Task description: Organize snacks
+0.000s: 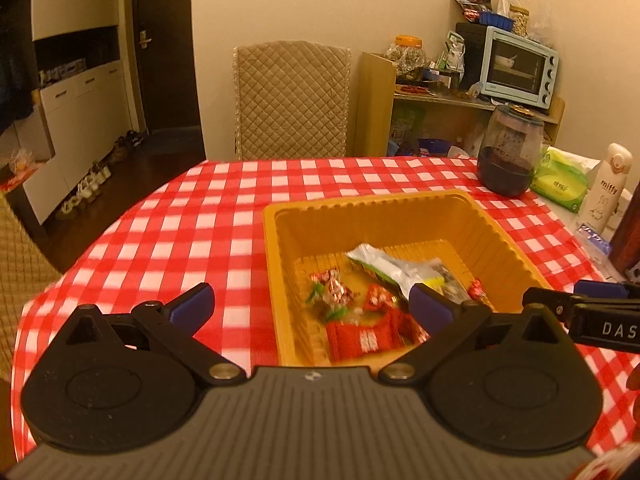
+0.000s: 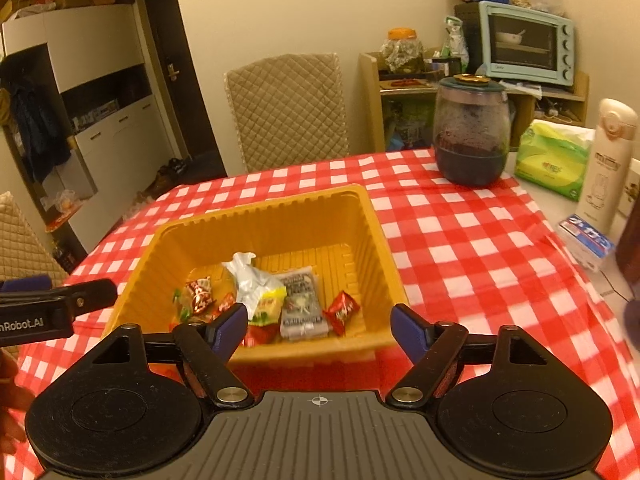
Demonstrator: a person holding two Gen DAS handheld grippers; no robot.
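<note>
Snacks [image 2: 276, 300] are lying in a loose heap on the floor of the yellow tray [image 2: 372, 240], which is sitting on the checked table [image 2: 460, 240] just ahead of both grippers. The right gripper [image 2: 318, 326] is hovering at the tray's near wall with its jaws standing apart and nothing between them; the wall's rim is passing under the gap. The left gripper [image 1: 312, 306] is hanging over the tray's near left corner, jaws spread wide and empty, its right finger above the red packets [image 1: 362, 338].

Judging from the heap, the step in hand seems to be either a release just finished or a reach for the next piece. To do it well, each gripper should be coming in from above rather than across the rim, so that the thin plastic wall is not getting nudged and the tray is not sliding on the cloth. Picking one wrapper at a time is wiser than scooping: the silver pouch [image 2: 250, 280] is overlapping the grey sachet [image 2: 300, 304] and the small red candy [image 2: 341, 309] lies just beside it. The two grippers are working close together, so keeping them well apart matters. The dark jar [image 2: 472, 136] stands well beyond the tray, out of the way.
</note>
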